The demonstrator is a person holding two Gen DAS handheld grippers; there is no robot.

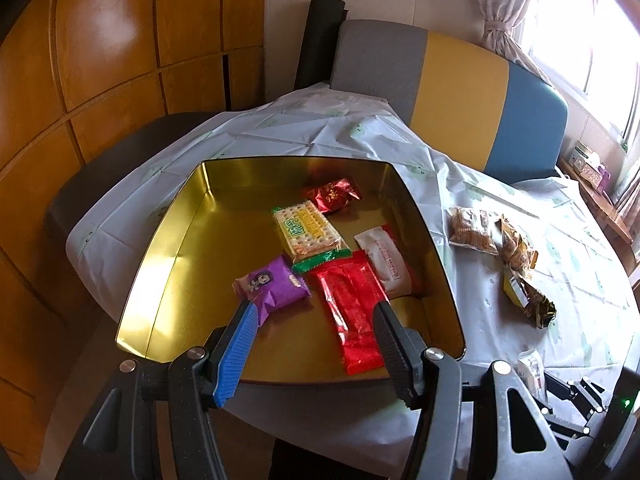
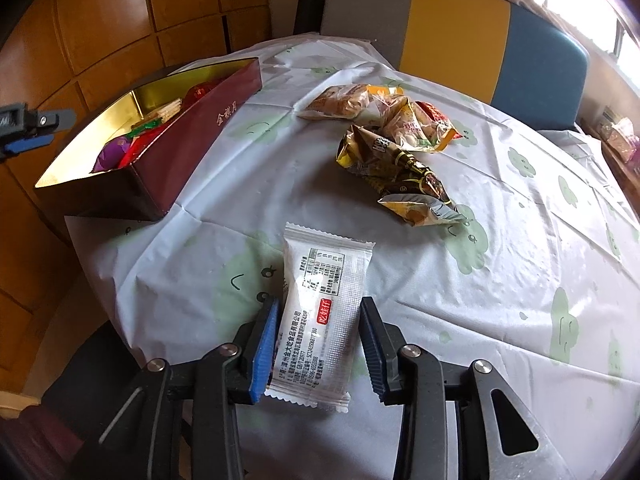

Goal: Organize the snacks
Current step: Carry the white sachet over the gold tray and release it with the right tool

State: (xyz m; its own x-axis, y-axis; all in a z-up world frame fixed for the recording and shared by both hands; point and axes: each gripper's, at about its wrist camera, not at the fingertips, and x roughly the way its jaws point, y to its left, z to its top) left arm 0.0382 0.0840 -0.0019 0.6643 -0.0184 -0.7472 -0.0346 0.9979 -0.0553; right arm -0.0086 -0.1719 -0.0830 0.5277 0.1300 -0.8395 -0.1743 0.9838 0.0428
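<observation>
A dark red tin box with a gold inside (image 1: pixel 172 240) (image 2: pixel 192 136) stands on the table and holds several snack packs: a purple one (image 1: pixel 274 284), a long red one (image 1: pixel 352 304), a cracker pack (image 1: pixel 308 228), a white one (image 1: pixel 386 260) and a small red one (image 1: pixel 332 194). My left gripper (image 1: pixel 316 316) is open and empty above the box's near end. My right gripper (image 2: pixel 320 316) is open around a white snack pack (image 2: pixel 320 312) lying on the tablecloth; its fingers stand on both sides, slightly apart from it.
Several loose snack bags lie on the tablecloth right of the box: a clear brown one (image 2: pixel 340 102), an orange one (image 2: pixel 420 124) and gold-black ones (image 2: pixel 404 176). A grey, yellow and blue chair back (image 2: pixel 452 28) stands behind the table. Wooden cabinets are on the left.
</observation>
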